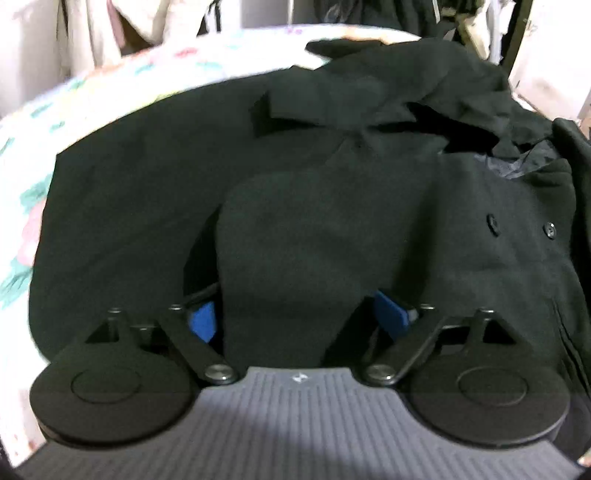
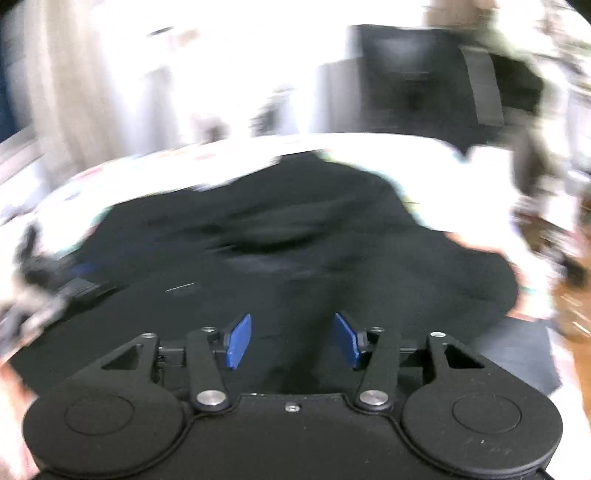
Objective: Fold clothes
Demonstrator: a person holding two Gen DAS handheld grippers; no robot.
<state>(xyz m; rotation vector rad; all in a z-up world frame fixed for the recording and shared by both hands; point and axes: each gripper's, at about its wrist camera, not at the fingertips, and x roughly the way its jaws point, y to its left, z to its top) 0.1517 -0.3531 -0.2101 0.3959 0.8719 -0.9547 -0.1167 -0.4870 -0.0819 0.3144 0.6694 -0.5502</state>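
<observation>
A black woollen coat [image 1: 332,122] lies spread over a bed, collar at the far side and two buttons [image 1: 491,222] to the right. One of its sleeves [image 1: 295,258] runs toward the camera and lies between the blue pads [image 1: 202,320] of my left gripper [image 1: 295,317], whose jaws stand wide apart around it. The right wrist view is badly blurred. There the right gripper [image 2: 293,341] is open just above the coat [image 2: 280,236], with nothing between its blue pads [image 2: 239,341].
The bed carries a white sheet with a pastel print [image 1: 92,96]. Dark clothes hang behind it [image 1: 388,14], and pale fabric hangs at the far left [image 1: 92,33]. A dark cabinet [image 2: 413,74] stands beyond the bed. Wooden floor [image 2: 572,306] shows at the right.
</observation>
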